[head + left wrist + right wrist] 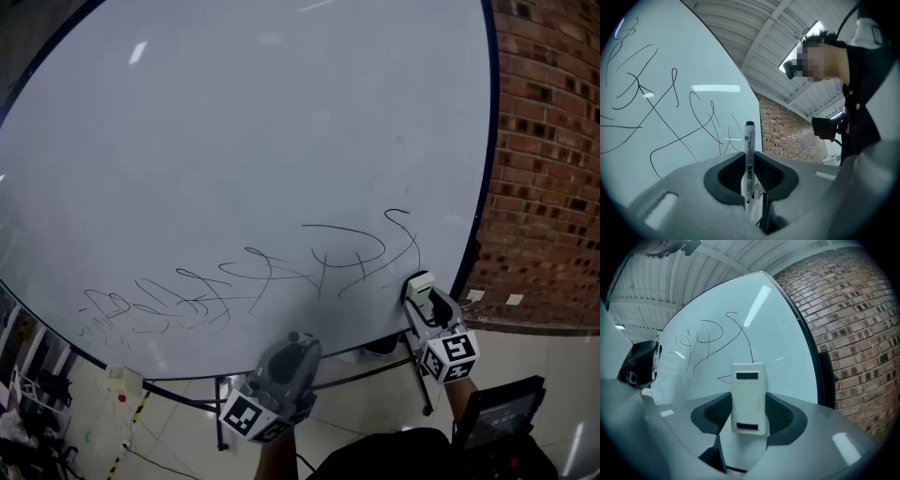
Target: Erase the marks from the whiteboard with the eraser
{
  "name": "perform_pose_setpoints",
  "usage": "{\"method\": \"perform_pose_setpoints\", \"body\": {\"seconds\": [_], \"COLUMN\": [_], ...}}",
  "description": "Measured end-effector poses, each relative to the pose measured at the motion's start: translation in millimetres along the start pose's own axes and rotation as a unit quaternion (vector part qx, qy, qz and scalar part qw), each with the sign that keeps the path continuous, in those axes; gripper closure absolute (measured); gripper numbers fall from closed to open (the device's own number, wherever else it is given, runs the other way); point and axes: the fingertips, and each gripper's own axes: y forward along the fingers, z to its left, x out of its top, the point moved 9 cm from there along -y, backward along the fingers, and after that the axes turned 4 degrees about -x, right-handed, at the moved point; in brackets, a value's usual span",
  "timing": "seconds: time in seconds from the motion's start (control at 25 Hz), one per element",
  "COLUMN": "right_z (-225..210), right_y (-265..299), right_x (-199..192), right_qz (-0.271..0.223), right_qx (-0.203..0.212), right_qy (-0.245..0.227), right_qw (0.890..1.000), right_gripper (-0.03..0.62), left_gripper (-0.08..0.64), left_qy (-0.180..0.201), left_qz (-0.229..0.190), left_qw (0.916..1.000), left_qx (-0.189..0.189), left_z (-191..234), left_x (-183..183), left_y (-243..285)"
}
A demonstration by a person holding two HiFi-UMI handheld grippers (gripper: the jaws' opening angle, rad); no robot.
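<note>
Head view
Whiteboard (244, 122): fills most of the view, dark-framed, its upper part bare.
Marks (272, 277): thin black scribbles in 1 band across the board's lower part, from low at the left to higher at the right.
Right gripper (422, 292): at the board's lower right edge, its marker cube below it, pointing up at the board.
Eraser (419, 282): white, in the right gripper's tip, just beside the right end of the scribbles; whether it touches the board cannot be told.
Left gripper (298, 341): low at the centre, below the scribbles, its tip over the board's bottom edge.
Brick wall (548, 159): to the right of the board.
Floor (375, 403): pale tiles beneath, with the board's dark stand legs (417, 375) on it.

Left gripper view
Left gripper (750, 172): its 2 jaws are drawn in close on a marker pen.
Marker pen (749, 157): white barrel with a black end on top, standing upright and rising above the jaws.
Whiteboard (689, 51): ahead and to the left, crossed by looping black marks (661, 110).
Brick wall (787, 136): behind the pen, past the board's edge.
Person (862, 98): at the right, in dark clothing.

Right gripper view
Right gripper (749, 417): its 2 jaws are pressed against the eraser's long sides.
Eraser (748, 397): a white block with a dark slot near each end, upright, pointing at the board.
Whiteboard (783, 343): straight ahead, the marks (710, 338) up and to the left of the eraser.
Brick wall (855, 319): at the right.
</note>
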Motion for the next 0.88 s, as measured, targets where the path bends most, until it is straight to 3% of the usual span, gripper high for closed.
{"method": "perform_pose_setpoints", "body": {"seconds": [0.2,0.32,0.88], "right_z": [0.8,2.1,23.6], "right_y": [0.5,1.9,2.9], "right_x": [7.5,33.0,232.4], "right_qz": [-0.001,-0.018,-0.095], "right_qx": [0.003,0.011,0.033], "right_qy": [0.001,-0.006,-0.024], "right_qw": [1.000,1.000,0.995], "right_gripper": [0.365,0.365,0.364], "left_gripper": [0.502,0.502,0.503], "left_qy": [0.002,0.003,0.007], "left_qz": [0.010,0.002,-0.025], "left_qw": [0.9999,1.0000,0.9997], "left_qx": [-0.004,-0.007,0.001], "left_z": [-1.0,-3.7,-10.6], "left_x": [3.0,8.3,15.1], "left_y": [1.3,4.2,-10.8]}}
